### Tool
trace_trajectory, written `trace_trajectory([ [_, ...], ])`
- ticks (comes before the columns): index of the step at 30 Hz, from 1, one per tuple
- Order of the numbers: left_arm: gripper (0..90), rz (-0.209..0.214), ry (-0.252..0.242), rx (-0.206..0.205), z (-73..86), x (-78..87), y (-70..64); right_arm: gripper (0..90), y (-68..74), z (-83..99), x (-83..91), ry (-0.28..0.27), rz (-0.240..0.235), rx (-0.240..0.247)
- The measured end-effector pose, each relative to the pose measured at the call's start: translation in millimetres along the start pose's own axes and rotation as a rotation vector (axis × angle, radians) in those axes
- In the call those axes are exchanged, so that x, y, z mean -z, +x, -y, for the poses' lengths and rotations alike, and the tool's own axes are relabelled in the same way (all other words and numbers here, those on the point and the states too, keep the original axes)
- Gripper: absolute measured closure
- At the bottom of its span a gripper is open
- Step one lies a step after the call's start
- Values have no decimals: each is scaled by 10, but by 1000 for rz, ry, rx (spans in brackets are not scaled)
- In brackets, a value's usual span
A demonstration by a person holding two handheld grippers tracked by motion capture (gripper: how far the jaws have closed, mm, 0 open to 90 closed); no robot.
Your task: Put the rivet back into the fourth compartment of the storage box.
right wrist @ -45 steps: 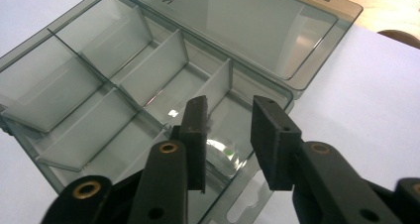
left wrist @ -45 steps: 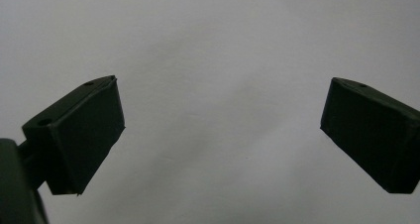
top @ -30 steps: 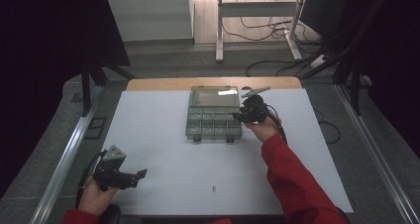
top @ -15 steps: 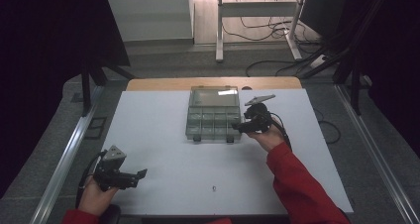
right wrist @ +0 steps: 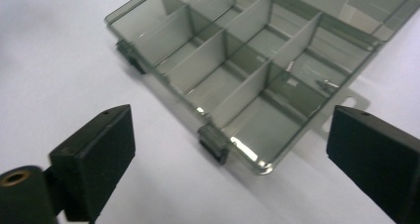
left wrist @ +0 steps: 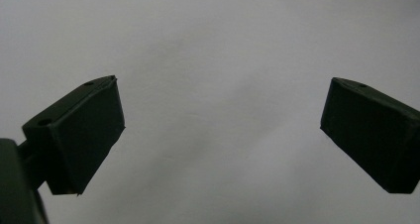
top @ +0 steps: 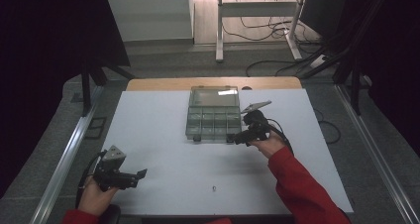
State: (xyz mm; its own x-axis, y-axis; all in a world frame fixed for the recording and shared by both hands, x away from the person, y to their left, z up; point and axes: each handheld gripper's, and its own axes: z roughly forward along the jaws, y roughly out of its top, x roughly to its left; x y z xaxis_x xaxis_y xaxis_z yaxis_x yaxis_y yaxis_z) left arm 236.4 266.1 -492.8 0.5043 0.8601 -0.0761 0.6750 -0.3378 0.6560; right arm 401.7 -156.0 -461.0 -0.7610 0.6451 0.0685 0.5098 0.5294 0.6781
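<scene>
On the white table (top: pixel 163 135), the wide right gripper (top: pixel 236 138) faces the compartment box (top: pixel 214 116) unobstructed.

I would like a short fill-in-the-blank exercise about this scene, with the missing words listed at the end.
1. The lid of the clear compartment box is ____.
2. The right gripper is at the box's near ____ corner.
3. A small screw lies on the white ____.
4. The left gripper has its jaws ____.

Missing words: open; right; table; open
</scene>
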Motion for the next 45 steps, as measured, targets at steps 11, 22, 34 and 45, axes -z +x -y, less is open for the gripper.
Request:
trace_trajectory([
  [11, 36, -1, 0, -4, 1, 1, -4, 0, 229, 115, 69, -14, -11, 61],
  [22, 37, -3, 2, -7, -1, 0, -9, 0, 358, 299, 122, -3, -44, 142],
  [34, 39, -1, 0, -4, 2, 1, -5, 0, 526, 530, 193, -21, -101, 167],
  [45, 39, -1, 2, -5, 2, -1, -6, 0, 789, 581, 95, 39, -154, 164],
])
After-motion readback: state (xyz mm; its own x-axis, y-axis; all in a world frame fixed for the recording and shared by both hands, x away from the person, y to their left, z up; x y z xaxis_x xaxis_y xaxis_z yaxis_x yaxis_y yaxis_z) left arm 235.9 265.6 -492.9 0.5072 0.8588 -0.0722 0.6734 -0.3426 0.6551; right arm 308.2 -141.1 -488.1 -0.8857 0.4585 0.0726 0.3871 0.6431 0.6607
